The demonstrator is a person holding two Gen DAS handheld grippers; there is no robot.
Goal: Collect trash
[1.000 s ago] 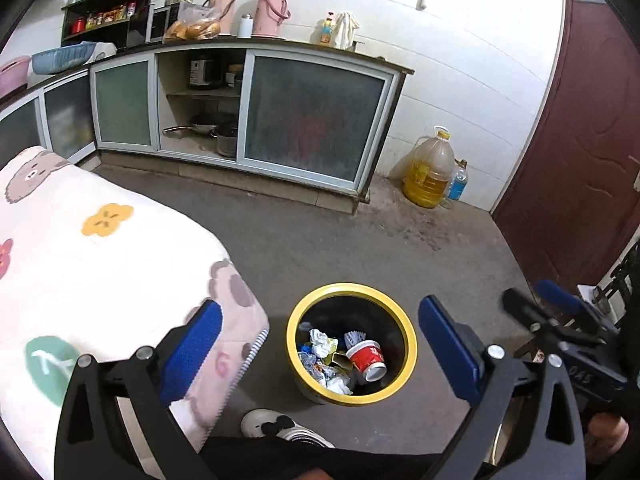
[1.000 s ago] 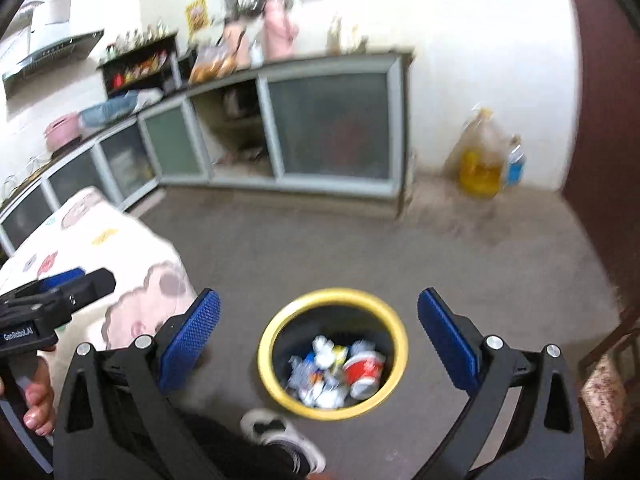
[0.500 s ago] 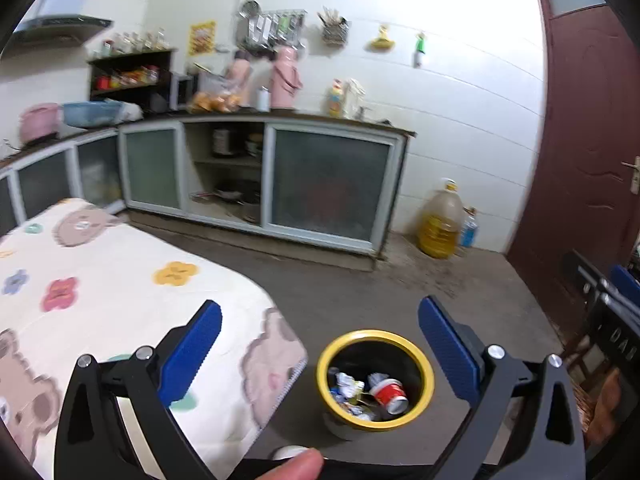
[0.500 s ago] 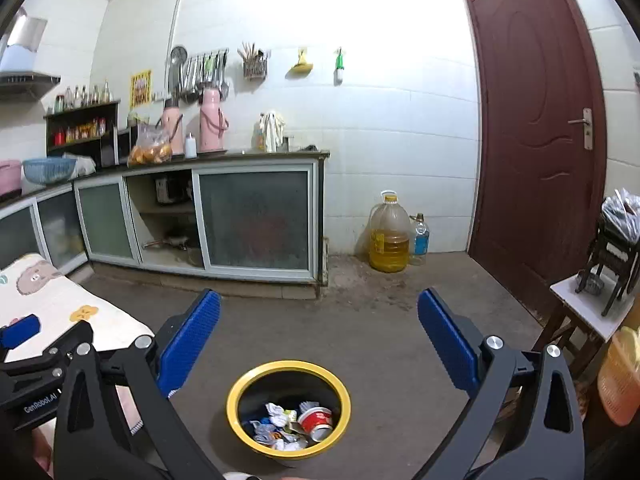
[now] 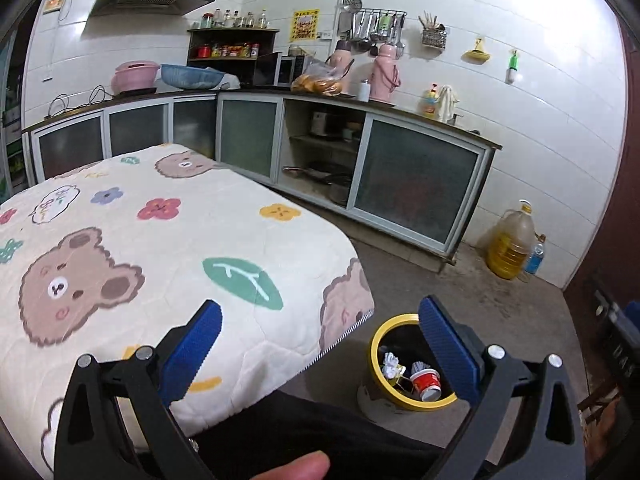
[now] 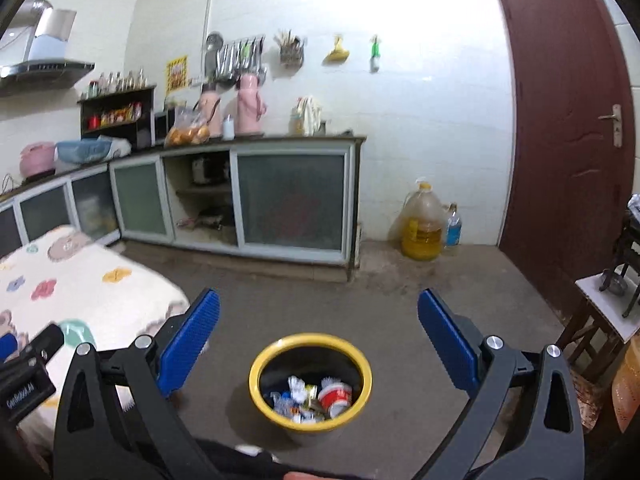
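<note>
- My left tool is spread wide with nothing between its blue ribbed pads; it hangs over the near corner of the tabletop covered by a cream quilted cloth printed with brown bears and flowers.
- My right tool is just as wide and just as empty, held above the bare grey concrete floor.
- The round yellow-rimmed trash bin with a dark inside stands on that floor just off the cloth's corner; in the right view it sits between the two pads, lower in frame.
- Inside the bin lie crumpled white papers, small wrappers and a red-and-white paper cup tipped on its side.
- From the left view the same bin is partly hidden behind the right-hand pad, with the cup showing against its near wall.
- No trash shows on the cloth.
- A fingertip and dark clothing fill the bottom edge of the left view.
- Across the floor, a large jug of yellow oil stands against the white tiled wall beside the dark red door.
</note>
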